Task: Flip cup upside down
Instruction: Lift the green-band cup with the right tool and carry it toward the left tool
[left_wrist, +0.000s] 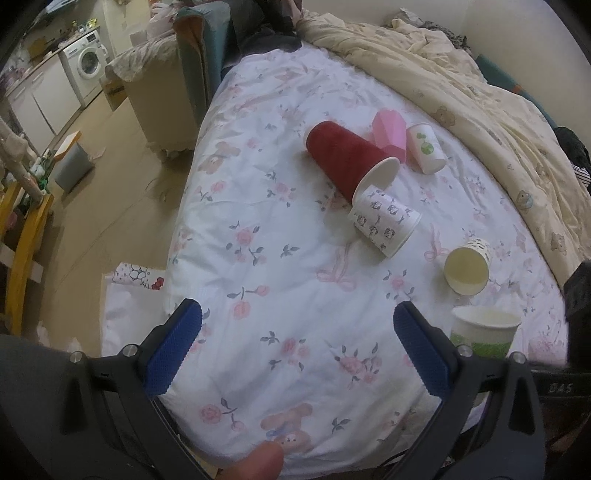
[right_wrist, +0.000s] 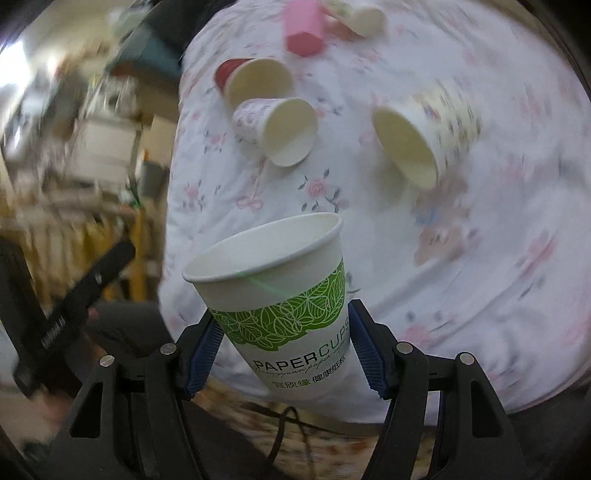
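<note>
My right gripper (right_wrist: 282, 343) is shut on a white paper cup with a green leaf band (right_wrist: 280, 295), held mouth up and tilted above the near edge of the bed. The same cup shows at the lower right of the left wrist view (left_wrist: 484, 336). My left gripper (left_wrist: 297, 325) is open and empty over the floral bedsheet (left_wrist: 288, 258). The right wrist view is blurred by motion.
Several cups lie on their sides on the bed: a red one (left_wrist: 347, 162), a patterned one (left_wrist: 386, 219), a pink one (left_wrist: 389, 134), a white one with green dots (left_wrist: 426, 147) and one facing me (left_wrist: 467, 267). A cream duvet (left_wrist: 480, 88) lies at right. The floor (left_wrist: 122, 177) is at left.
</note>
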